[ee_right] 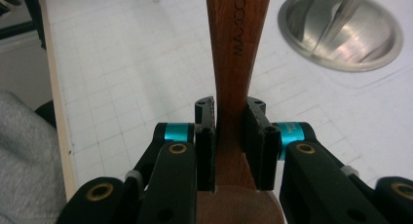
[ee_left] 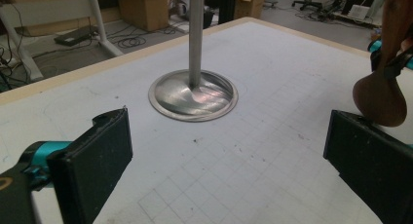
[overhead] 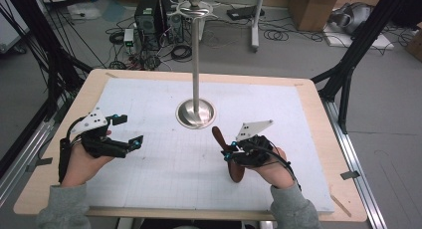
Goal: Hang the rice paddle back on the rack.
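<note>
2 grippers work over the table, and we see 1 thing in hand: a wooden spoon point(overhead: 230, 157), dark reddish-brown, smooth and varnished. Its flat handle narrows toward the neck and carries letters stamped along its length, clear in the right gripper view point(ee_right: 237, 48). The rounded bowl end shows in the left gripper view point(ee_left: 381, 95) as a broad brown lobe hanging just above the mat.

We hold the spoon in the right gripper point(overhead: 230, 150), whose jaws stand narrow and press on either side of the handle near the neck; the black ribbed pads point(ee_right: 204, 136) clamp the wood. The right hand point(overhead: 271, 167) sits low at the near right of the table, wrist turned so the spoon runs lengthwise toward the stand, raised off the surface.

We keep the left gripper point(overhead: 128, 130) at the near left, jaws spread wide with nothing between them, its flat black pads point(ee_left: 100, 160) matte and finely textured. The left hand point(overhead: 87, 162) rests near the mat, pointing toward the middle.

Between the 2 grippers, farther back, rises a polished metal stand point(overhead: 196, 64): a thin upright pole on a round dished base point(ee_left: 194, 95). A white gridded mat point(overhead: 149, 159) covers the pale wooden table point(overhead: 50, 174).
</note>
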`<state>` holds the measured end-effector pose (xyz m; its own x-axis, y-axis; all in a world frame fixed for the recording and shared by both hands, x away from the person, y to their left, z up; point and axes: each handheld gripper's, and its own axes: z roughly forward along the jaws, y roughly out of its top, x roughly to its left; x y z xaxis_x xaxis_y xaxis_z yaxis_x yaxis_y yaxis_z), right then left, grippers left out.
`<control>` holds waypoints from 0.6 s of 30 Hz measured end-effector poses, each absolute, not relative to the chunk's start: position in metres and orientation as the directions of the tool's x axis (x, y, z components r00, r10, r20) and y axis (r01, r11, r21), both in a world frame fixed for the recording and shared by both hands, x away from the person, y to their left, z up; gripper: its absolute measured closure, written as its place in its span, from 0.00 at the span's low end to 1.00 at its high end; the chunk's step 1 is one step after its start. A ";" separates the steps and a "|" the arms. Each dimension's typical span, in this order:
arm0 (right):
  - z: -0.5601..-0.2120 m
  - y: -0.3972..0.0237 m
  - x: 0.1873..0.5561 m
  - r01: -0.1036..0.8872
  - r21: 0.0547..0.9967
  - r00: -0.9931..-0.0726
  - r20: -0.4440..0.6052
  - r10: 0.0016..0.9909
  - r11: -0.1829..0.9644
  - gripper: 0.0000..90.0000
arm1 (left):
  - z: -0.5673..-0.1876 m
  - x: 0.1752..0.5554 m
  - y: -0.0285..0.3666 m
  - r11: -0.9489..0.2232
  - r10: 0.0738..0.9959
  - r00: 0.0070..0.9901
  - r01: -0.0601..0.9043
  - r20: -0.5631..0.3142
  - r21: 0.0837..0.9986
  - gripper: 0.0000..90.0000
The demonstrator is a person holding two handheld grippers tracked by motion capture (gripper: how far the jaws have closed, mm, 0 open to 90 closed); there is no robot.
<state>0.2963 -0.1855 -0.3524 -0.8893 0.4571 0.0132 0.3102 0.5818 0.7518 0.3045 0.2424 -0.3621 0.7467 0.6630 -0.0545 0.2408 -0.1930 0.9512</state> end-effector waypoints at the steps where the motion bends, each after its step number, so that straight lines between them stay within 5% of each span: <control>1: -0.351 -0.187 0.296 0.303 0.759 -0.889 0.008 0.458 0.576 0.85 | -0.362 0.305 0.242 -0.193 0.663 0.746 0.241 -0.054 0.951 0.05; 18: -0.341 -0.197 0.296 0.264 0.819 -0.874 -0.020 0.485 0.510 0.86 | -0.363 0.303 0.243 -0.196 0.667 0.743 0.245 -0.054 0.950 0.05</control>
